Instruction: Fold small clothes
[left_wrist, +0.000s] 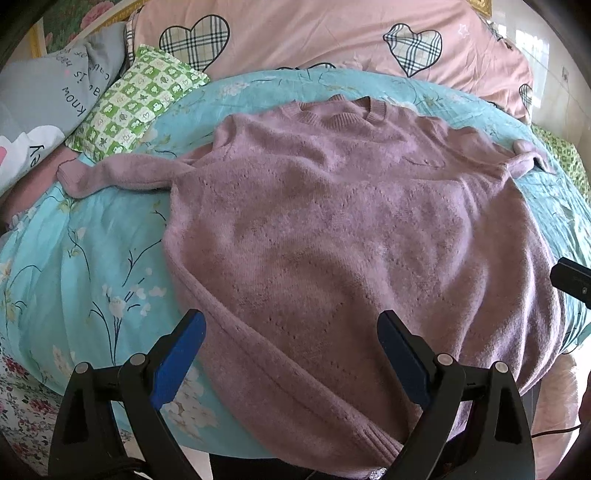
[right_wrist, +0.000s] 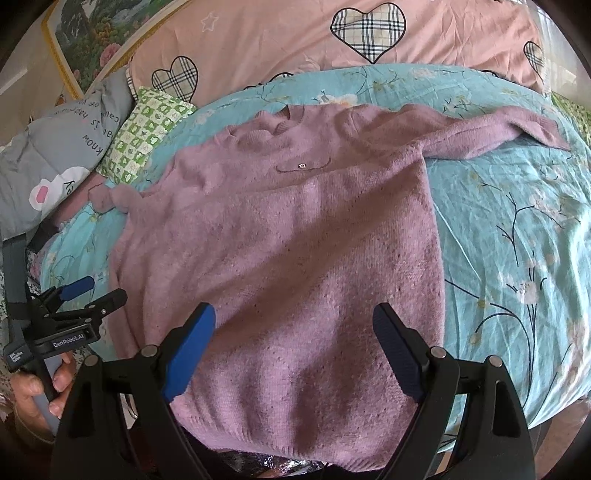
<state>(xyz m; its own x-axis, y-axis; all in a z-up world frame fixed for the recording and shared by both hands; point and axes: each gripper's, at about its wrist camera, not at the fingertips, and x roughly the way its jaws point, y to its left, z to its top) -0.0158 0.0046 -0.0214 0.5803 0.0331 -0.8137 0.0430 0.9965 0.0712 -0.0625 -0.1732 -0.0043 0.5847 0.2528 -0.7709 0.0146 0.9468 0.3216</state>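
Both grippers hang wide open and empty at the bottom of frame, left gripper (left_wrist: 291, 334) and right gripper (right_wrist: 294, 325) over the hem of the pink sweater (left_wrist: 332, 229). It's lying flat mid-frame on the teal floral quilt (right_wrist: 509, 229), sleeves out toward the upper corners, so folding hasn't started yet. Next move is probably grabbing a sleeve or side edge and bringing it inward.

Pink sweater (right_wrist: 288, 236) spread flat on floral blue bedsheet (right_wrist: 509, 229), right claw (right_wrist: 295, 325) wide open above its hem, left claw (right_wrist: 92, 291) open beside its left edge, green checked pillow (right_wrist: 147, 136) beyond its left shoulder
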